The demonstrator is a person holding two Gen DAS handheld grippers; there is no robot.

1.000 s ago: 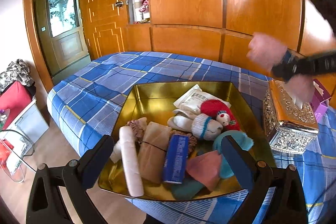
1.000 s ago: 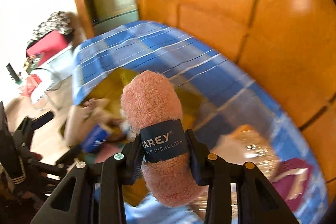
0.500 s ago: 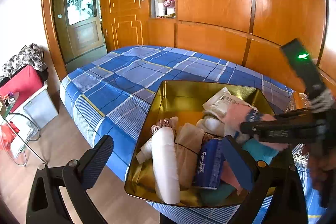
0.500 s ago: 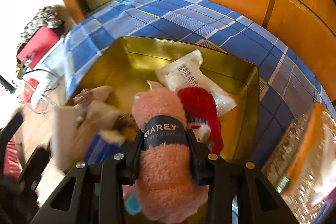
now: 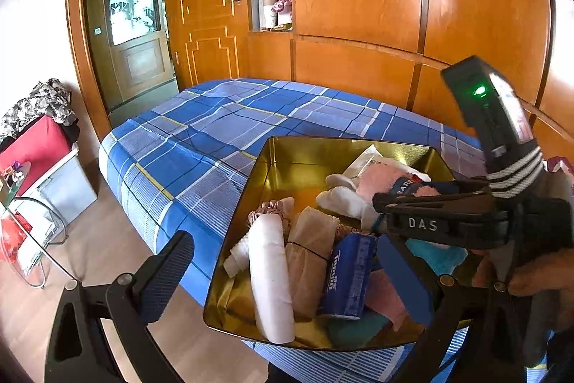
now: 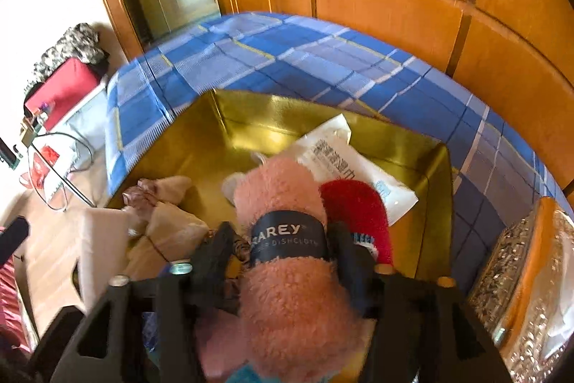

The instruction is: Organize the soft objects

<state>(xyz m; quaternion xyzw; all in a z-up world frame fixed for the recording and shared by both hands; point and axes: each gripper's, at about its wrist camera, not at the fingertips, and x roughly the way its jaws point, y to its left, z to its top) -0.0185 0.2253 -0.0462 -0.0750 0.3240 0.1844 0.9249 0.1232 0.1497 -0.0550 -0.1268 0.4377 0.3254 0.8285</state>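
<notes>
- wood-panelled room; a bed under a blue plaid cover carries a gold tray.
- right gripper is clenched on a pink dishcloth roll at its paper band, low over the tray.
- the roll looks light, plush and squashy; the band seems the firmest place to hold.
- the tray holds a white roll, blue tissue pack, red plush, a white packet.
- left gripper hangs spread wide, carrying nothing.

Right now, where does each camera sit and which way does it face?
Left wrist: on the left gripper, jaws open, looking over the gold tray on the bed; the right gripper and hand cross in from the right.
Right wrist: on the right gripper, tilted down into the tray, jaws clamping the pink cloth.
Shared: tray, cloth, white packet, bed.
</notes>
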